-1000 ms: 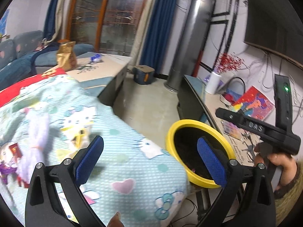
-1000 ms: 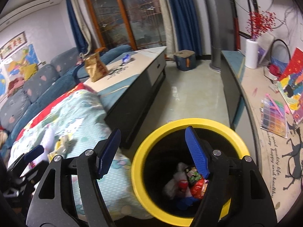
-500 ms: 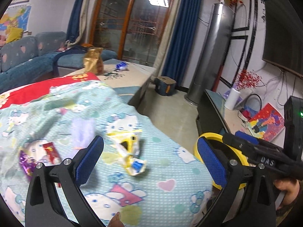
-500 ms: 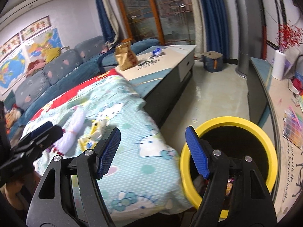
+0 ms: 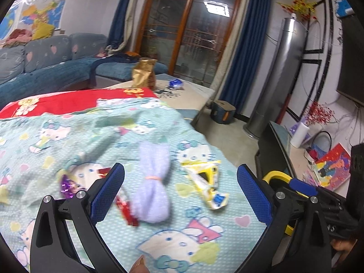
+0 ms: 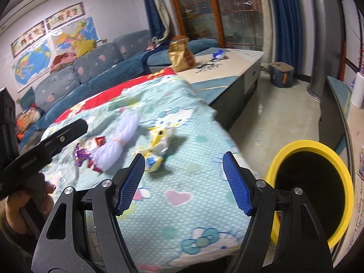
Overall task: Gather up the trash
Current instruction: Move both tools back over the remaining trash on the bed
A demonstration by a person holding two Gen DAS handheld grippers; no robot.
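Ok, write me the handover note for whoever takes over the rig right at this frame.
Left gripper: open, empty, above the blanket.
Right gripper: open, empty, over the blanket edge, beside the yellow bin.
On the blanket: yellow wrapper, red wrapper, purple wrapper, lilac cloth bundle.
Done: cannot tell; the bin's inside looks dark from here.
Left: pick up the three wrappers and drop them in the bin. The cloth bundle may not be trash.
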